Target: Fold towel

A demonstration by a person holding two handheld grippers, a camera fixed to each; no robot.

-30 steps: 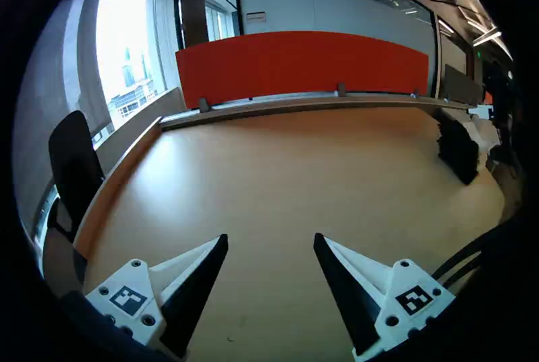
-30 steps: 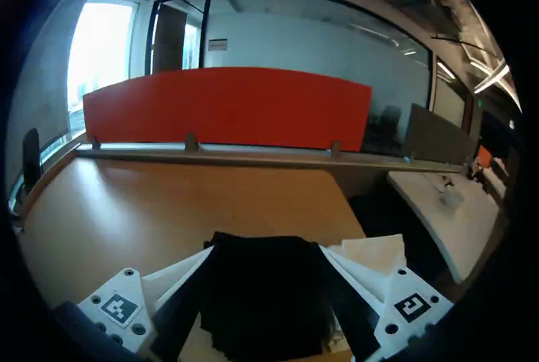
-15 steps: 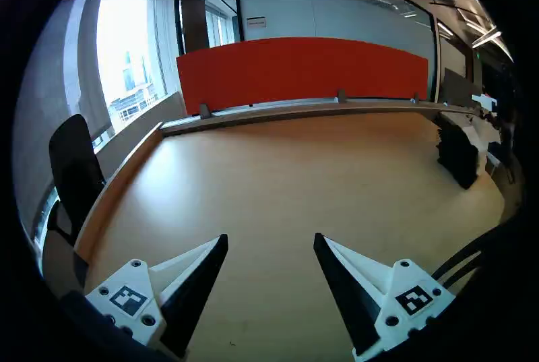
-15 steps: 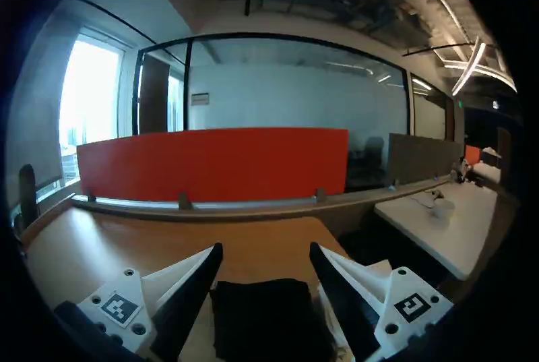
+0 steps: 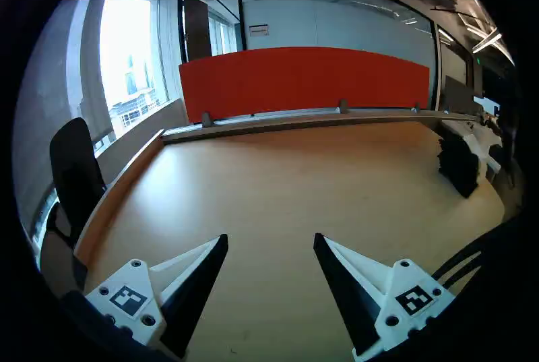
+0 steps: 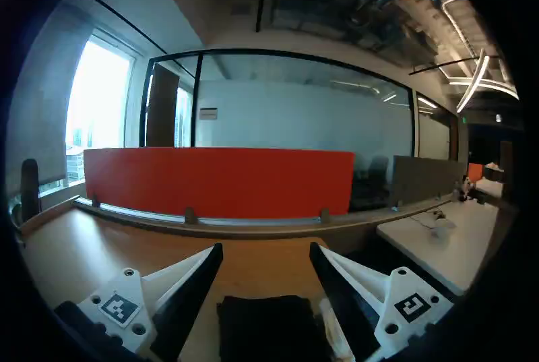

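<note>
Left gripper has its fingers wide apart over the wooden table, holding nothing. Right gripper is wide apart too. The black towel lies folded on the table, low between its fingers. A red screen stands at the table's far edge.

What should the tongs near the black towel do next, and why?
Probably lift the right tongs clear and stop: they are open, holding nothing, and the folded black cloth towel already lies flat in a tidy rectangle on the light wooden table below them.
</note>
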